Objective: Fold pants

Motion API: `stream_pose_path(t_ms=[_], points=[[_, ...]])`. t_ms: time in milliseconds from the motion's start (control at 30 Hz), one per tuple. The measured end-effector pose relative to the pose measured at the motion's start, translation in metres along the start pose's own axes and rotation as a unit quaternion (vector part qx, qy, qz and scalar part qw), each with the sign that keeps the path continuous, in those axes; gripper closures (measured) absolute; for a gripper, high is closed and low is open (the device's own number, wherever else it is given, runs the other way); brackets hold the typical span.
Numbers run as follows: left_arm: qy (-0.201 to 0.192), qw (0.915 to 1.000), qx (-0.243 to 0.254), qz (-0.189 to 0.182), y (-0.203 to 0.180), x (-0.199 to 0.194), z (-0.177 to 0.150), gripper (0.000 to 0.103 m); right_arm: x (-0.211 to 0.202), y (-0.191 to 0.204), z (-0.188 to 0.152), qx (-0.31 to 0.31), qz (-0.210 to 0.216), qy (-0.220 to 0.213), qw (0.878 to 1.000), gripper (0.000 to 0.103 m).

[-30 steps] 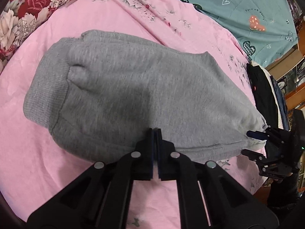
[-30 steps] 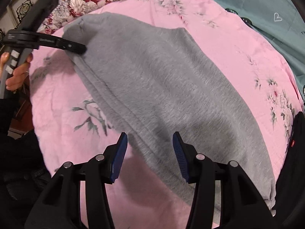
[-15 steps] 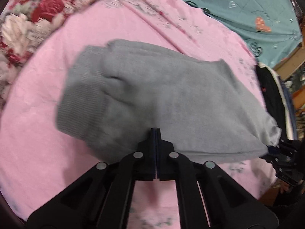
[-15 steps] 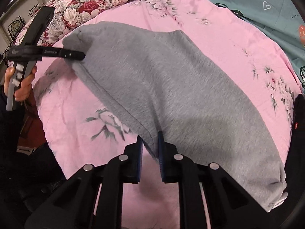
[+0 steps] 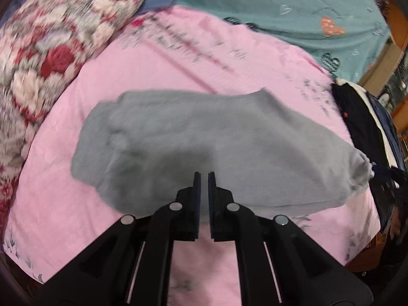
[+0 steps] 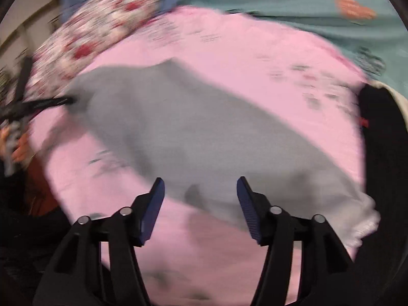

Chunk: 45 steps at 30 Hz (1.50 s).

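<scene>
Folded grey fleece pants (image 5: 211, 150) lie mid pink floral bedsheet (image 5: 158, 81). Right tongs (image 6: 200, 186) just released hem, now apart; left tongs (image 5: 204, 178) nearly together, clamping nothing. Fold looks set.

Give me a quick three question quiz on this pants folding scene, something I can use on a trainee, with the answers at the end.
1. True or false: the right gripper is open, with nothing clamped between its fingers.
2. Multiple choice: the gray pants lie on a sheet that is: A teal, B pink, C white.
3. Fill in the blank: in the left wrist view, beyond the right end of the pants, lies a pile of ____ clothes.

Key: 1 true. 2 B. 3 dark.
</scene>
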<state>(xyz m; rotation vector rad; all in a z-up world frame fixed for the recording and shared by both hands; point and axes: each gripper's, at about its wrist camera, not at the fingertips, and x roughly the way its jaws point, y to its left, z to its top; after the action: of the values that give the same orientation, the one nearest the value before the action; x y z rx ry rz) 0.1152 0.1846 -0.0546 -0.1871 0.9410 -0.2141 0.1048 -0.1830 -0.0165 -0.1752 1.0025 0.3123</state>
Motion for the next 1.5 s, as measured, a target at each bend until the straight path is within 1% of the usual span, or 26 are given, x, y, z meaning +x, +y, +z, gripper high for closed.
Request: stream_pose_path(t_ms=[33, 67, 100, 167, 233, 267, 300, 333, 367, 400, 433, 500, 600, 667, 733, 833, 900, 967, 1033, 1067, 1100, 1167, 1233, 1267, 1367, 1500], points=[[-0.004, 0.9999, 0.008, -0.014, -0.011, -0.001, 0.004, 0.096, -0.001, -0.029, -0.003, 0.033, -0.047, -0.002, 0.998, 0.043], [-0.007, 0.9995, 0.015, -0.029, -0.024, -0.001, 0.008, 0.088, 0.000, -0.056, -0.008, 0.069, -0.079, 0.003, 0.994, 0.043], [-0.010, 0.9989, 0.020, -0.041, -0.035, 0.001, 0.011, 0.077, 0.002, -0.081, -0.013, 0.108, -0.098, 0.010, 0.989, 0.043], [-0.011, 0.9979, 0.030, -0.057, -0.059, 0.013, 0.018, 0.069, 0.009, -0.129, -0.030, 0.186, -0.098, 0.021, 0.977, 0.043], [0.010, 0.9972, 0.041, -0.062, -0.076, 0.033, 0.016, 0.069, 0.029, -0.158, -0.050, 0.237, -0.082, 0.053, 0.967, 0.043], [0.027, 0.9968, 0.045, -0.061, -0.081, 0.044, 0.013, 0.071, 0.040, -0.163, -0.058, 0.249, -0.064, 0.069, 0.964, 0.043], [0.046, 0.9960, 0.048, -0.060, -0.084, 0.055, 0.009, 0.077, 0.041, -0.162, -0.063, 0.244, -0.066, 0.063, 0.965, 0.043], [0.064, 0.9951, 0.049, -0.058, -0.085, 0.065, 0.003, 0.080, 0.038, -0.156, -0.062, 0.230, -0.079, 0.061, 0.968, 0.043], [0.078, 0.9943, 0.046, -0.056, -0.083, 0.071, -0.003, 0.081, 0.035, -0.147, -0.057, 0.212, -0.101, 0.073, 0.969, 0.043], [0.087, 0.9938, 0.041, -0.056, -0.080, 0.077, -0.009, 0.081, 0.028, -0.140, -0.050, 0.200, -0.115, 0.071, 0.970, 0.043], [0.090, 0.9935, 0.034, -0.060, -0.076, 0.080, -0.015, 0.081, 0.017, -0.125, -0.037, 0.179, -0.107, 0.049, 0.977, 0.043], [0.074, 0.9945, 0.024, -0.069, -0.072, 0.079, -0.021, 0.080, 0.000, -0.093, -0.012, 0.128, -0.068, 0.011, 0.989, 0.043], [0.057, 0.9951, 0.026, -0.077, -0.069, 0.078, -0.027, 0.080, -0.002, -0.028, 0.044, 0.033, 0.000, -0.023, 0.999, 0.043], [0.048, 0.9954, 0.028, -0.078, -0.068, 0.077, -0.029, 0.080, 0.014, 0.011, 0.080, -0.009, 0.047, -0.031, 0.998, 0.043], [0.043, 0.9957, 0.033, -0.074, -0.069, 0.076, -0.030, 0.080, 0.038, 0.051, 0.113, -0.050, 0.068, -0.032, 0.996, 0.043], [0.041, 0.9960, 0.034, -0.071, -0.070, 0.075, -0.030, 0.080, 0.088, 0.101, 0.152, -0.124, 0.062, -0.023, 0.990, 0.043], [0.039, 0.9959, 0.036, -0.073, -0.070, 0.075, -0.031, 0.080, 0.127, 0.123, 0.171, -0.159, 0.047, 0.005, 0.986, 0.043], [0.039, 0.9956, 0.037, -0.077, -0.068, 0.074, -0.031, 0.080, 0.152, 0.130, 0.183, -0.159, 0.043, 0.026, 0.986, 0.046], [0.041, 0.9953, 0.039, -0.079, -0.068, 0.074, -0.031, 0.080, 0.165, 0.127, 0.190, -0.144, 0.060, 0.046, 0.987, 0.053], [0.042, 0.9951, 0.042, -0.079, -0.068, 0.074, -0.030, 0.080, 0.172, 0.123, 0.193, -0.133, 0.070, 0.056, 0.987, 0.063], [0.044, 0.9950, 0.046, -0.078, -0.068, 0.074, -0.030, 0.080, 0.176, 0.121, 0.195, -0.128, 0.074, 0.063, 0.987, 0.069], [0.048, 0.9947, 0.050, -0.076, -0.069, 0.075, -0.028, 0.080, 0.183, 0.121, 0.193, -0.117, 0.090, 0.081, 0.986, 0.087], [0.053, 0.9945, 0.048, -0.077, -0.069, 0.075, -0.026, 0.080, 0.186, 0.121, 0.195, -0.104, 0.098, 0.077, 0.987, 0.095], [0.055, 0.9945, 0.045, -0.077, -0.068, 0.075, -0.025, 0.080, 0.182, 0.121, 0.195, -0.097, 0.095, 0.067, 0.988, 0.098], [0.059, 0.9958, 0.037, -0.060, -0.064, 0.077, -0.019, 0.082, 0.173, 0.120, 0.206, -0.078, 0.085, 0.042, 0.992, 0.099], [0.067, 0.9957, 0.023, -0.059, -0.060, 0.085, -0.016, 0.083, 0.198, 0.122, 0.214, -0.096, 0.070, 0.064, 0.991, 0.099]])
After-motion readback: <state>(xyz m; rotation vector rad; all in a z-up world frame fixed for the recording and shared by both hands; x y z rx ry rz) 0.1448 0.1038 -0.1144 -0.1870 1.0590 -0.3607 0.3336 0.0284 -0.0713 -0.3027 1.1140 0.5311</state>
